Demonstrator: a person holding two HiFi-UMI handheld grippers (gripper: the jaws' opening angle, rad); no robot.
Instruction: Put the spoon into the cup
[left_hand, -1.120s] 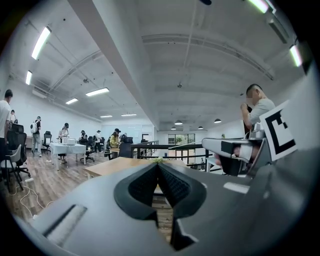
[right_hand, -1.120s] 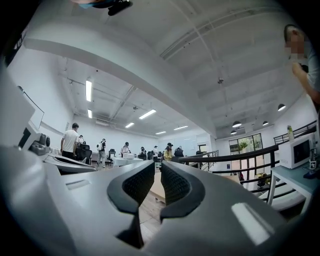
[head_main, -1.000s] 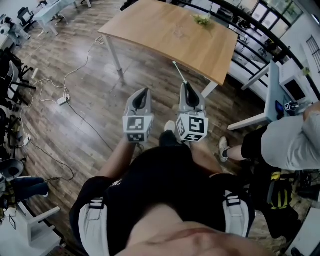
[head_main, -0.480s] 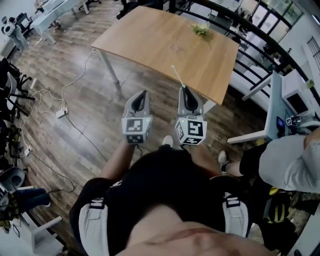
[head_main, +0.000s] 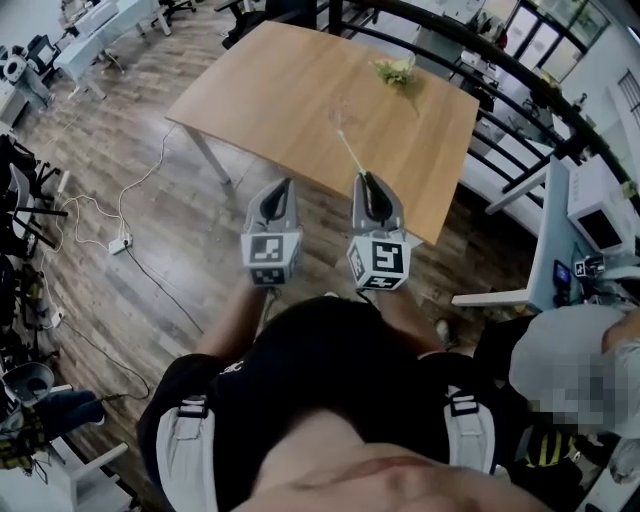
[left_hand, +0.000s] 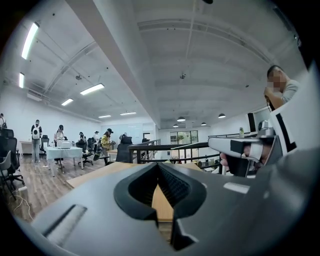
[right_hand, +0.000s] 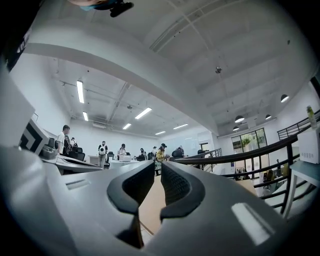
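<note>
My right gripper (head_main: 365, 178) is shut on a thin pale spoon (head_main: 351, 152), whose handle sticks out ahead of the jaws over the near edge of the wooden table (head_main: 280, 80). A faint clear cup (head_main: 338, 112) stands on the table just beyond the spoon's tip. My left gripper (head_main: 284, 183) is beside the right one with its jaws together and nothing in them. In the left gripper view the left gripper (left_hand: 159, 165) has its jaw tips meeting. In the right gripper view the right gripper (right_hand: 157, 164) shows a narrow slit between its jaws, and the spoon is hidden there.
A small green plant (head_main: 397, 70) sits at the table's far side. A black railing (head_main: 450, 35) runs behind the table. Cables and a power strip (head_main: 120, 243) lie on the wood floor at left. A person (head_main: 570, 365) is at the lower right, near a white desk (head_main: 560, 200).
Both grippers have moved forward together with the spoon. The table has come nearer, and the grippers now reach its near edge. Their jaws have not changed.
</note>
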